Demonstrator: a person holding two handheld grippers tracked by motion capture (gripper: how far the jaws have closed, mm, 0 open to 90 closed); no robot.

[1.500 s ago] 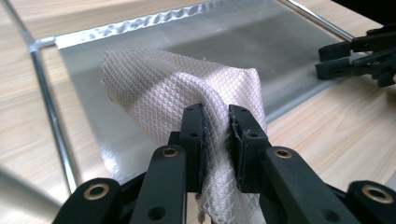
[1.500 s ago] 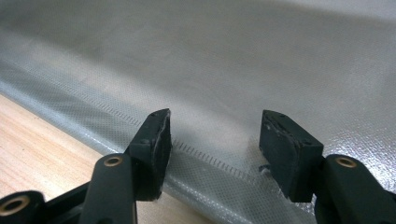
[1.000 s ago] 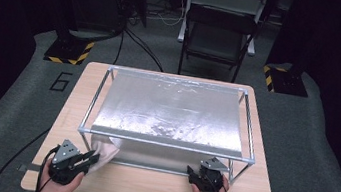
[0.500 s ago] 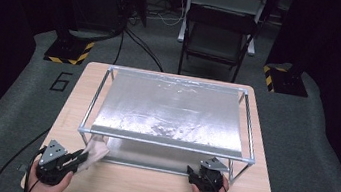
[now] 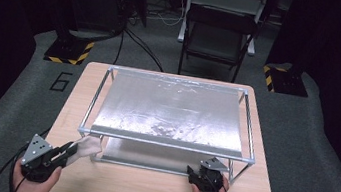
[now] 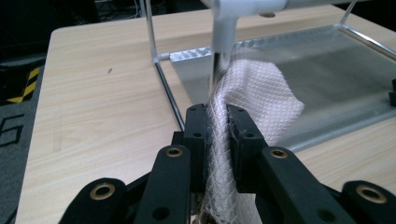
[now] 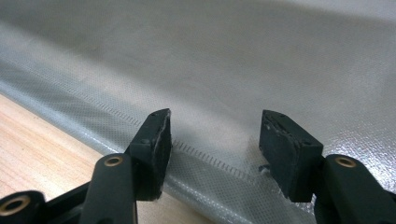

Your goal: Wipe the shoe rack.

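Wooden table [image 5: 145, 188], lower left: left gripper [image 5: 66, 151] clamped on cloth [image 5: 86, 146], pulled clear of frame [image 5: 167, 143]; right gripper [image 5: 196, 173] half-open, empty.

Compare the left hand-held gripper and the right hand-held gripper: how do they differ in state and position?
The left hand-held gripper is shut on the white mesh cloth; the right hand-held gripper stands open and holds nothing. The left one sits outside the metal frame, at its near left corner; the right one reaches toward the silver sheet near the right corner. Both have black jaws and rest low over the wooden table.
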